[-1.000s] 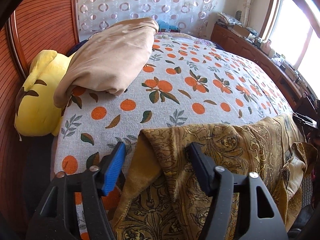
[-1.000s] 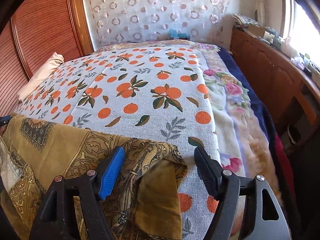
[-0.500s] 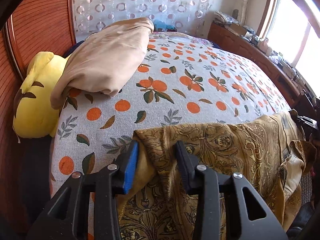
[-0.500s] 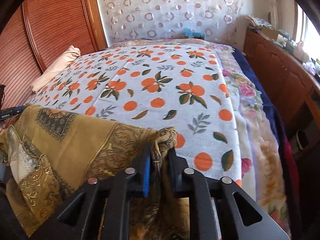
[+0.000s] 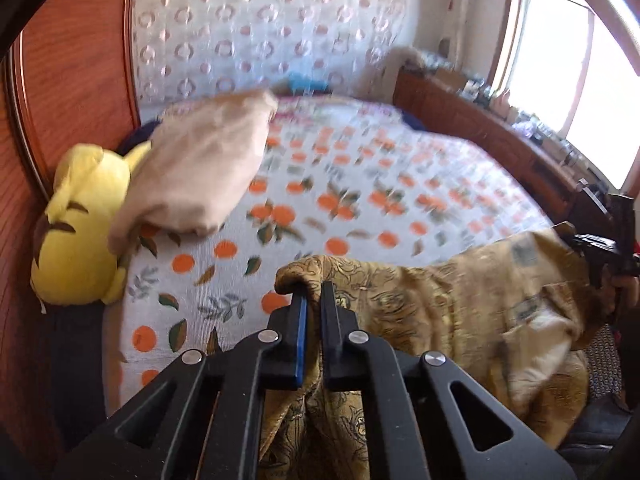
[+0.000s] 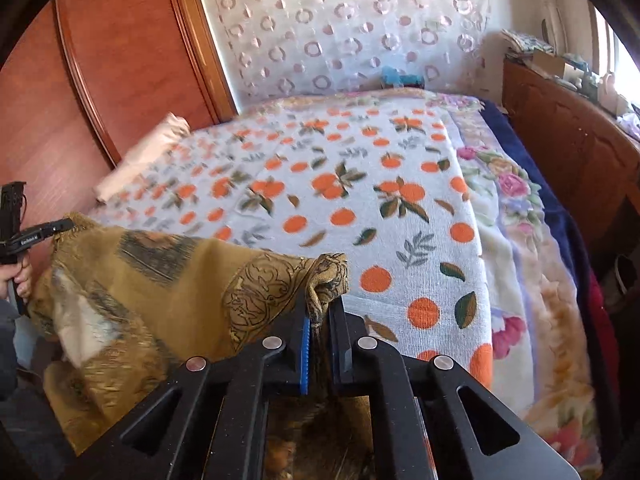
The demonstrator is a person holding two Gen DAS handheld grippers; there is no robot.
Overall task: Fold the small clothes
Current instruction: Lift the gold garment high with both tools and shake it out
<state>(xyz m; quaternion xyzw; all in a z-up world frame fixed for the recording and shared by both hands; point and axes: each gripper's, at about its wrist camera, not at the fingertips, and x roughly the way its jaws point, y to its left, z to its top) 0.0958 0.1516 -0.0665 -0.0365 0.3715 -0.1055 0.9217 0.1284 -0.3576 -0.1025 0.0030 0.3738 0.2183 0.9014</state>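
Note:
A mustard-gold patterned garment (image 5: 440, 300) hangs stretched between both grippers over the near edge of the bed. In the left wrist view my left gripper (image 5: 313, 288) has its jaws closing onto the garment's left corner, and the pads press the bunched cloth. In the right wrist view my right gripper (image 6: 320, 304) is closing the same way, pinching the garment (image 6: 160, 280) at its right corner. Each gripper shows at the edge of the other's view: the right gripper (image 5: 596, 240) and the left gripper (image 6: 40, 232), with a person's hand on the handle. The garment's lower part droops out of sight.
The bed wears an orange-print bedspread (image 5: 360, 200). A beige pillow (image 5: 200, 176) and a yellow plush toy (image 5: 80, 232) lie by the wooden headboard (image 5: 72, 80). A floral blanket (image 6: 520, 240) runs along the bed's right side, beside a cluttered wooden sideboard (image 6: 560, 140).
Both grippers went from open around the garment's corners to shut on them. Both then rose, lifting the garment's top edge off the bedspread.

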